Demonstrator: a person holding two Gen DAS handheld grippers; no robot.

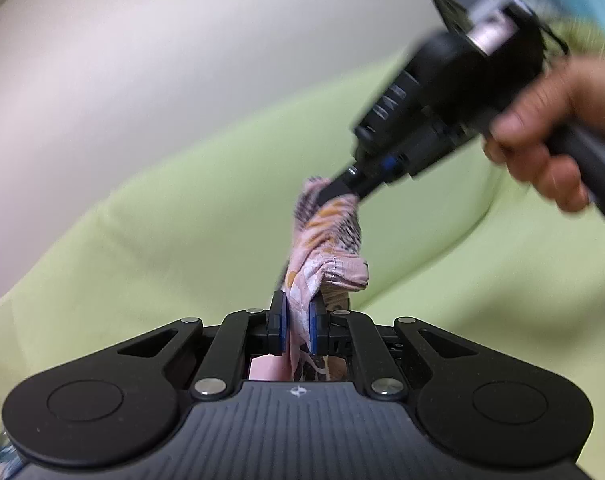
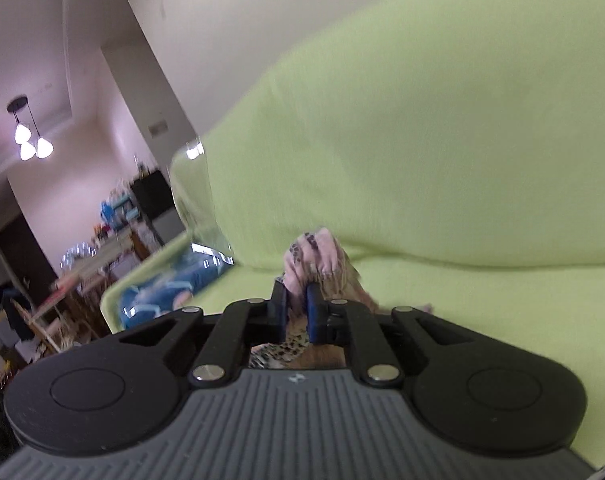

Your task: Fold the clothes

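Lime-green fabric sofa [image 1: 142, 240] fills the background under a pale wall [image 1: 142, 60]. Between the two tools stretches a pink patterned garment with gathered elastic hem [image 1: 326, 248], lifted clear of the cushions. Left gripper [image 1: 298, 326] is clamped on its lower end; right gripper [image 2: 295, 312], held by a bare hand [image 1: 550, 128], pinches the upper end.

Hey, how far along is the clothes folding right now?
Early. No fold is visible yet. In hand: left gripper and right gripper both clamp the pink patterned garment, bunched above the green sofa. Left: spreading and folding it.
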